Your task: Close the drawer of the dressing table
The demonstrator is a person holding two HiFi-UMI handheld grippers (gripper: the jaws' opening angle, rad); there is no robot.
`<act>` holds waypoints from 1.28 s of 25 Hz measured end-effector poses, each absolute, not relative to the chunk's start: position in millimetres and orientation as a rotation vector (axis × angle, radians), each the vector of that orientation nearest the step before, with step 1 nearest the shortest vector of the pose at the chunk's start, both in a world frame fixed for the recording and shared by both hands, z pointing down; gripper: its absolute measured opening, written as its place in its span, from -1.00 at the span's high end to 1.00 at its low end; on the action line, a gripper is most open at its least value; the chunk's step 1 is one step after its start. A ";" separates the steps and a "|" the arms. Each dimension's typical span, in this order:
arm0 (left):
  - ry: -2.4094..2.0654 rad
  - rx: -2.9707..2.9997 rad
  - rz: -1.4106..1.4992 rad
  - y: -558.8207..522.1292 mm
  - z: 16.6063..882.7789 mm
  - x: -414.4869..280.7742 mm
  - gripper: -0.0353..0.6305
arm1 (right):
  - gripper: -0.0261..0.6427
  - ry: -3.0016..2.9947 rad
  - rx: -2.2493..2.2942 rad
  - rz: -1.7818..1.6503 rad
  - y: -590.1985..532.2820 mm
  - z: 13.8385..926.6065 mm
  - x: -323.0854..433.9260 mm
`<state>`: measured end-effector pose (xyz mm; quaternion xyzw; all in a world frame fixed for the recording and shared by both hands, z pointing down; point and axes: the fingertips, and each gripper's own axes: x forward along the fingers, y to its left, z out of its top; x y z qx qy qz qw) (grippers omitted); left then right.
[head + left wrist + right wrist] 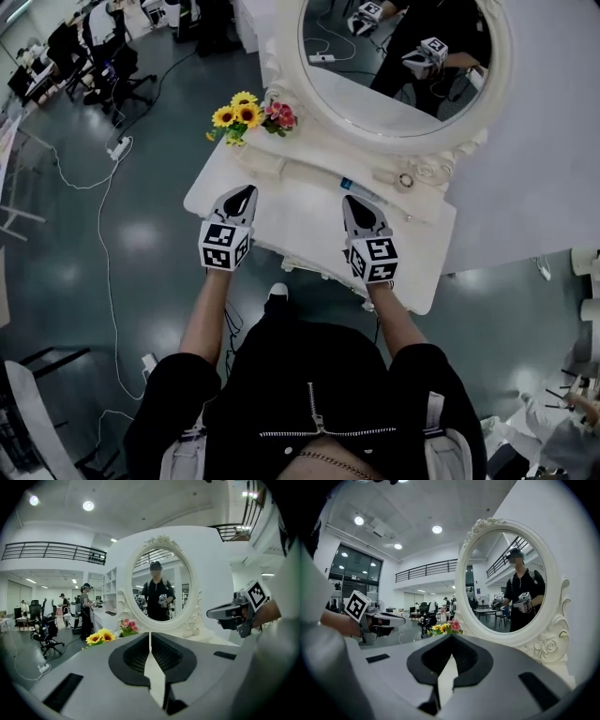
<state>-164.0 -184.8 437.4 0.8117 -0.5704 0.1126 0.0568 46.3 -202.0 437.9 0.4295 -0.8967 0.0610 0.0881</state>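
The white dressing table (291, 211) stands below me, with its oval mirror (394, 56) at the back. Only a strip of its carved front (305, 266) shows under the top's near edge, and I cannot tell how the drawer stands. My left gripper (246, 192) hovers shut and empty over the left of the tabletop. My right gripper (354, 202) is shut and empty over the middle. In the left gripper view the jaw tips (150, 633) meet, facing the mirror (161, 585). The right gripper view shows its tips (451, 637) meeting too.
A bunch of yellow and pink flowers (246, 115) sits at the table's back left corner. A small ring-shaped item (406, 180) lies by the mirror's base. Cables and a power strip (119, 147) lie on the floor to the left, with office chairs (103, 56) beyond.
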 end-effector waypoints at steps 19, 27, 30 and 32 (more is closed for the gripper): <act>-1.390 2.693 0.343 -320.9 453.9 -182.0 0.80 | 0.90 -2.490 1.627 0.209 -280.5 436.5 14.8; -1.358 2.713 0.341 -325.9 456.3 -170.6 0.80 | 0.90 -2.474 1.649 0.232 -283.2 447.7 20.7; -1.361 2.706 0.343 -326.5 457.6 -172.2 0.80 | 0.90 -2.475 1.642 0.243 -283.4 450.0 18.9; -1.374 2.692 0.345 -326.1 460.4 -178.3 0.80 | 0.90 -2.483 1.626 0.252 -283.3 453.2 13.5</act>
